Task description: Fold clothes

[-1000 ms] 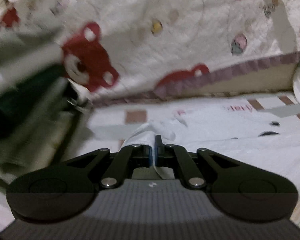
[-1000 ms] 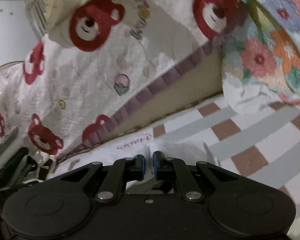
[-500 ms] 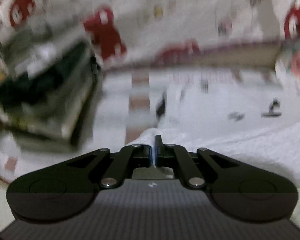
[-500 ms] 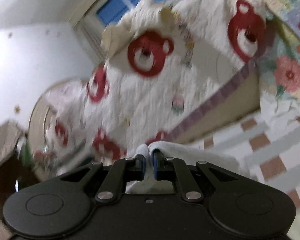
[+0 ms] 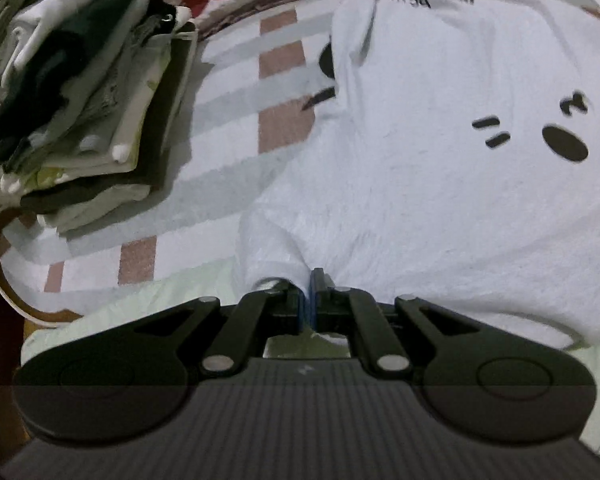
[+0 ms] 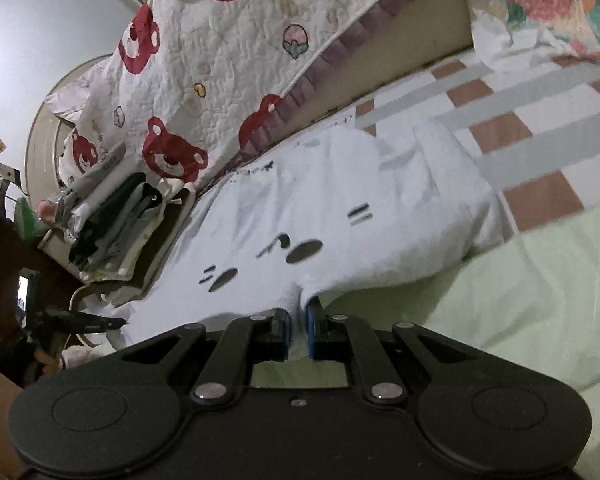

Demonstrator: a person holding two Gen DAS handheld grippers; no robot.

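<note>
Broadly, the bed (image 6: 548, 148), with its checked sheet of grey stripes and brown squares, spreads out ahead of both sets of fingers, and a pale green cover lies nearest them. On it rests the white garment (image 5: 440, 184), printed with small black marks, spread flat and running away from the fingers toward the bear-print quilt (image 6: 228, 60) banked along the far side. Its near edge is the part in hand, and its long axis appears to run from that edge out to the quilt, though the fisheye bends things enough that I would not swear to it.

Off to the left of the fingers, well apart from the garment's body, sits a stack of folded clothes (image 5: 76, 92), dark and pale layers together.

Each hand has one near corner. The left gripper (image 5: 311, 280) is clenched on a bunched fold of white cloth at the garment's near left corner, its blue pads pressed almost together. The right gripper (image 6: 298, 312) grips the near right corner, with a thin wad of cloth showing between its pads.

Since both corners lie at the fingers and the rest lies beyond, the fold most likely carries this near edge forward over the body, both hands travelling together.
</note>
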